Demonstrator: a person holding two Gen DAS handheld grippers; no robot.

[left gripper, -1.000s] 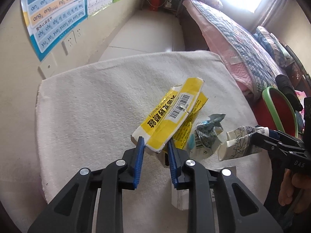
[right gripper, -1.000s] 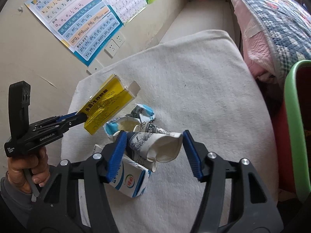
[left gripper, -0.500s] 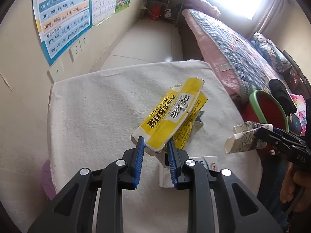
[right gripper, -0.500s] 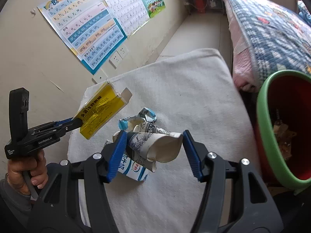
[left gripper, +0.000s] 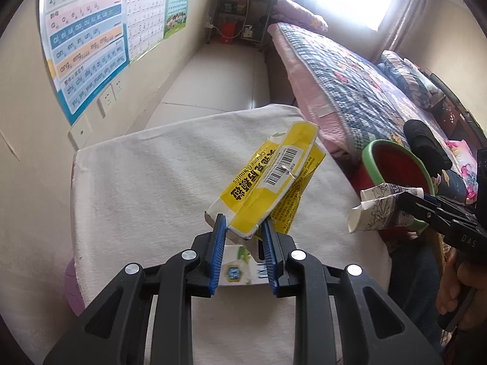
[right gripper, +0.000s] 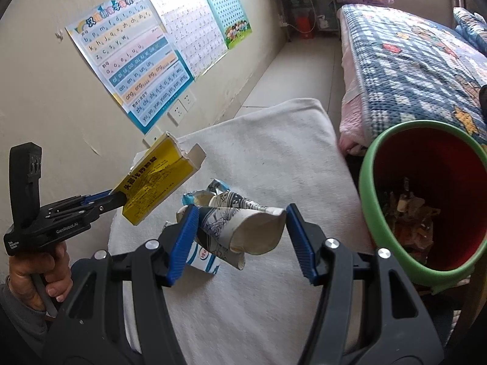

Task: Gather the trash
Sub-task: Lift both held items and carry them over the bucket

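Left gripper fingers clamped on yellow box, right gripper fingers partly spread, gripping crushed paper cup, both above table beside bin

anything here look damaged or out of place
Both held items are damaged, as trash would be: the yellow box in the left gripper is torn open at its far end, and the paper cup in the right gripper is crushed flat. A small carton and a crumpled wrapper lie loose on the white cloth.
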